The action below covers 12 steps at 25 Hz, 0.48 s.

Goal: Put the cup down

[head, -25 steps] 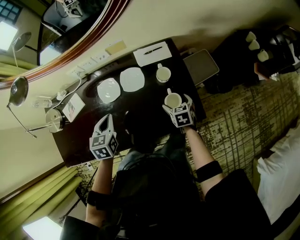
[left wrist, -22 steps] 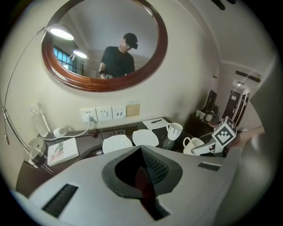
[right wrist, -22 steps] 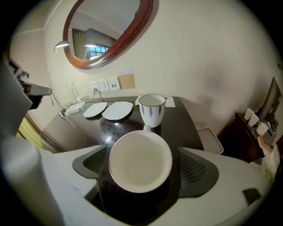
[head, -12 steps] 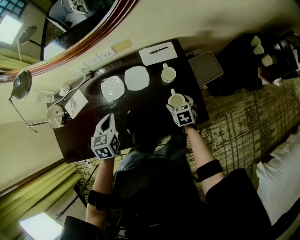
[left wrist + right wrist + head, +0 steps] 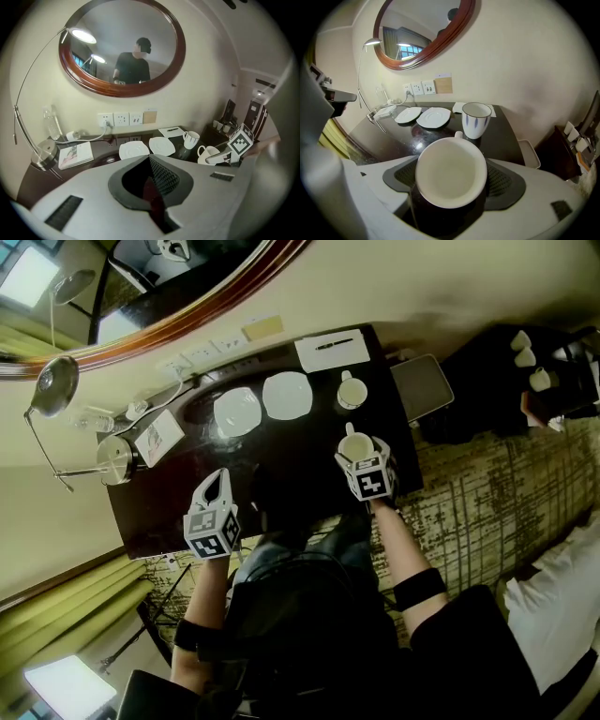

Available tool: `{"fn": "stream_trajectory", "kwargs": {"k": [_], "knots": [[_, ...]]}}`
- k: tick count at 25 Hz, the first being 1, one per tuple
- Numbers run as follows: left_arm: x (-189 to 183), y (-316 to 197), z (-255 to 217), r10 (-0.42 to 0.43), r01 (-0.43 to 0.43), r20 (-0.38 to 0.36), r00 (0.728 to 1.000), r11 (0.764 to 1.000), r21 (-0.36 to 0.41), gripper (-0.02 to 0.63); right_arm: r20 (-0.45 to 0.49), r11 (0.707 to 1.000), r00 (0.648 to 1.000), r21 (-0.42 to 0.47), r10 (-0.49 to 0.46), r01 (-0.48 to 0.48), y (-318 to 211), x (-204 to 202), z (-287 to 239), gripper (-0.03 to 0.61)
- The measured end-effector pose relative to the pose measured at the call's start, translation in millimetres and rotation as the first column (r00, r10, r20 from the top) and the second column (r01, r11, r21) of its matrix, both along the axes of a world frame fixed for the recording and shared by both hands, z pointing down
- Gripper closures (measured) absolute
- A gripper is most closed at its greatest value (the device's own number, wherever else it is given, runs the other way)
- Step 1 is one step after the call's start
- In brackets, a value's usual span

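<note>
Near the front right edge of the bench (image 5: 302, 432), just closed the right hand-held gripper (image 5: 356, 448) onto the cup (image 5: 451, 173), with the left hand-held gripper (image 5: 217, 478) shut on nothing, so could clip the other mug (image 5: 476, 121) just behind or tip this one letting go crooked.

Overhead; two low views, shared desk (image 5: 286, 460)
</note>
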<state>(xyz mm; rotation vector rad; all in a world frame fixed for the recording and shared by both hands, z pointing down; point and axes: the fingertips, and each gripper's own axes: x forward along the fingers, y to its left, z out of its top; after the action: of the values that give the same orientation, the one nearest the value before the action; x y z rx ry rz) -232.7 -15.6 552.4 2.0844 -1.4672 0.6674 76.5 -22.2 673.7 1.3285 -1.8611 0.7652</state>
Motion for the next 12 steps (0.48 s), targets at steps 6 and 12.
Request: {"fn": "stream_trajectory", "kwargs": {"k": [6, 12], "knots": [[-14, 4, 5, -0.029, 0.029, -0.015, 0.999, 1.000, 0.002, 0.614, 0.043, 0.990, 0.990, 0.028, -0.136, 0.135, -7, -68, -15, 0.149], [-29, 0, 9, -0.051, 0.051, -0.003, 0.999, 0.998, 0.026, 0.614, 0.072, 0.975, 0.972, 0.046, -0.221, 0.219, -26, -139, -31, 0.149]]}}
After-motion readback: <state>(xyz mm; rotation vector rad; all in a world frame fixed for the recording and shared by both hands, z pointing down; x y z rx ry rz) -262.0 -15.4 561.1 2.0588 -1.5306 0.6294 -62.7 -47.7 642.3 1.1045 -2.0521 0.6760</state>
